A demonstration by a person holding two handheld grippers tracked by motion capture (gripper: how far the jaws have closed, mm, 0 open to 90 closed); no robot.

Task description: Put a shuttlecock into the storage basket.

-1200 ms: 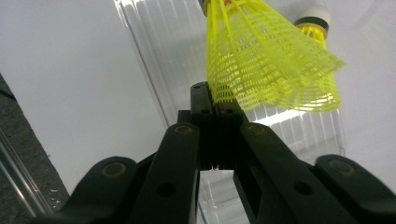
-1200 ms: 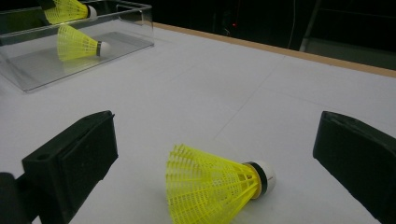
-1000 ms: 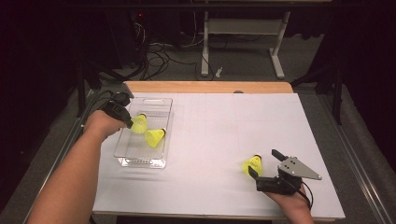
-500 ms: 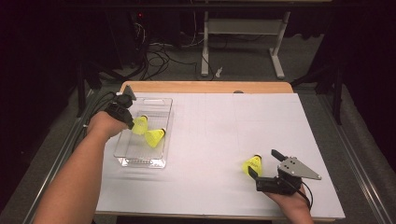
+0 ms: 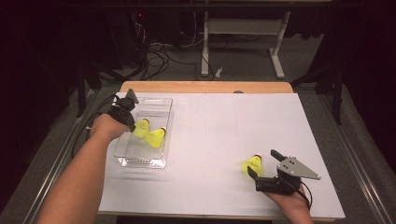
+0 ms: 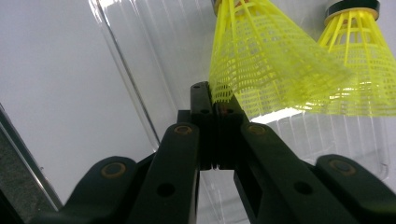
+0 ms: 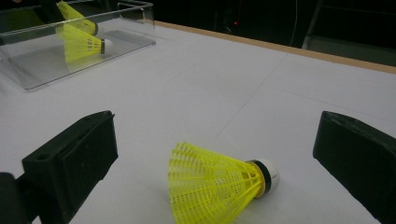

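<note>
At the left of the frame, the left gripper [image 5: 131, 122] pinches the skirt of a yellow shuttlecock [image 6: 261, 60] over the clear plastic box [image 5: 140, 161], beside a second shuttlecock [image 5: 156, 137]. At lower right, the right gripper [image 5: 262, 164] stands wide around a third shuttlecock [image 7: 219, 186] lying on the white table [image 5: 224, 126].

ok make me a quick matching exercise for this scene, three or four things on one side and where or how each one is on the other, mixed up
Things:
1. left gripper
2. right gripper
3. clear tray
4. shuttlecock on the table

States:
a. lying on its side between open jaws
b. shut on a shuttlecock's skirt
c. on the table's left side
d. open, jaws wide apart

Pairs: 1-b, 2-d, 3-c, 4-a
</note>
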